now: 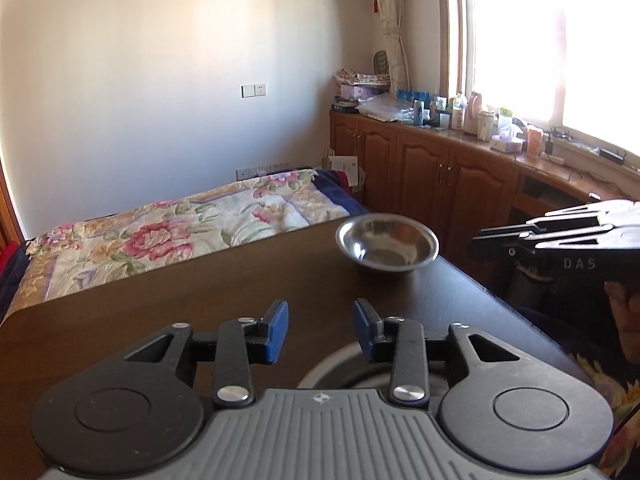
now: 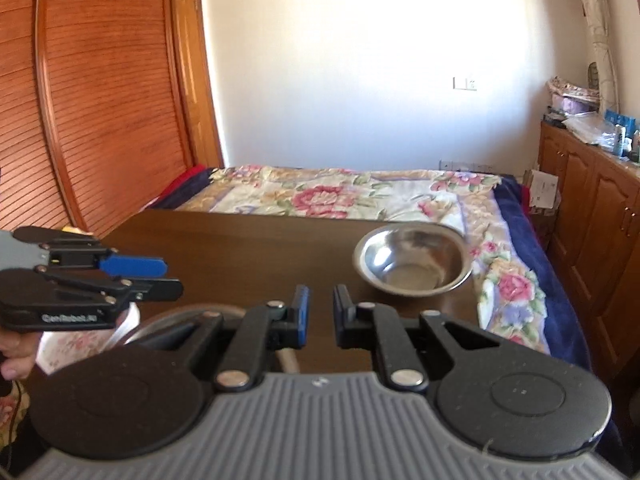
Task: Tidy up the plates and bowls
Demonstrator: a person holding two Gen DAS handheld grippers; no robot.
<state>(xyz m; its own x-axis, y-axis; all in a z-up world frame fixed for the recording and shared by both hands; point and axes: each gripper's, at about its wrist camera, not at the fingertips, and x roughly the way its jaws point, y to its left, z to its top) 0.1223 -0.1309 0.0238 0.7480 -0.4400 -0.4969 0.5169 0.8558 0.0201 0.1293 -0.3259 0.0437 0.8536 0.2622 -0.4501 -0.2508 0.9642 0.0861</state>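
I read "DAS" in pale letters on the black side of the right gripper [image 1: 476, 242]. On the left gripper [image 2: 172, 276], the body carries a blurred label, seemingly "GenRobot.AI".

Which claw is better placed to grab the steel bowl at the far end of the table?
Probably the right claw: the bowl sits just ahead of it, slightly to its right. The left claw is farther back over the table. Both are open and empty.
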